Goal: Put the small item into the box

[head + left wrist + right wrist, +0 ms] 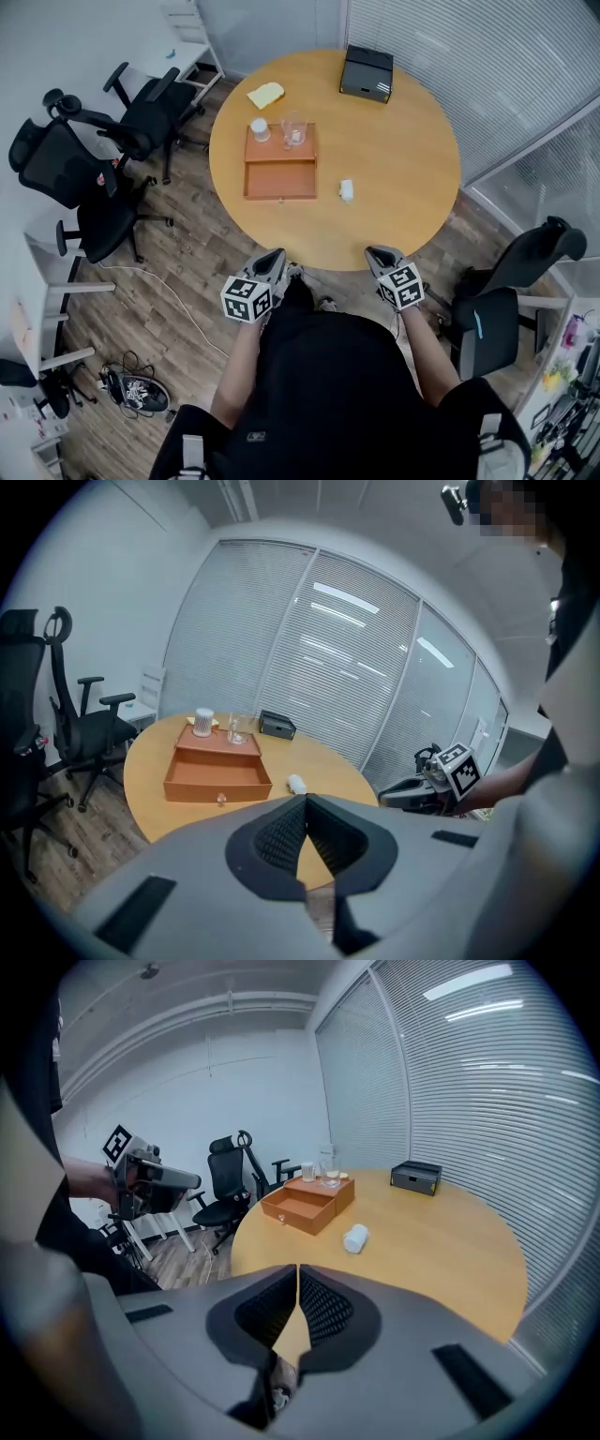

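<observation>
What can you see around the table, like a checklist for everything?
Surface: round wooden table.
Job's things: small white item lies on the table, right of the orange box, whose drawer is open.
Clutter: white jar and glass on the box top; yellow pad and black case behind.
Grippers: left gripper and right gripper at the near edge, fingers together, empty.
Cables: white cable on the floor, left.
Surroundings: black office chairs, window blinds.

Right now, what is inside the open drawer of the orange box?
The drawer shows a bare floor, nothing in it. Anything further back inside the orange box is covered by its top.
</observation>
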Available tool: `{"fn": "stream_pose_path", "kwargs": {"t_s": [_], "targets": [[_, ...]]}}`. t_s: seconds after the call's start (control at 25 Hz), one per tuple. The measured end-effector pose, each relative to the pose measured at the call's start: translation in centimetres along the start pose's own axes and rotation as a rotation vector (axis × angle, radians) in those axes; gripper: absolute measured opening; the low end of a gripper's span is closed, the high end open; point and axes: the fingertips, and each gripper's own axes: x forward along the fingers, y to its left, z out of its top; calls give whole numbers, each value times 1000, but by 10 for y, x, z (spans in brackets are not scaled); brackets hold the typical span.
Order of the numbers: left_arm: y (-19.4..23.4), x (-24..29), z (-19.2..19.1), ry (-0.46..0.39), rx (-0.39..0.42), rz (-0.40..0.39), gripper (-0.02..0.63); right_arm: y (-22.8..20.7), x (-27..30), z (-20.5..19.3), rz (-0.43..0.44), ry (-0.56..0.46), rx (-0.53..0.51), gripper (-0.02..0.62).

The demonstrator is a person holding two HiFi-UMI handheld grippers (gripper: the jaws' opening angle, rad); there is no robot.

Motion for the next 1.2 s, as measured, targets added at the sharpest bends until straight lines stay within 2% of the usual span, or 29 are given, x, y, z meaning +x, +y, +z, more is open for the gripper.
{"fn": "stream_pose_path", "kwargs": {"t_s": [0.76, 1.04, 1.2], "targets": [[86, 32, 35, 50, -5, -71, 6, -5, 79, 49, -40, 36, 34, 9], [118, 47, 46, 82, 10, -139, 6, -10, 106, 65, -99, 54, 56, 9], [130, 59, 48, 123, 51, -202, 6, -21, 122, 70, -155, 59, 83, 9]]}}
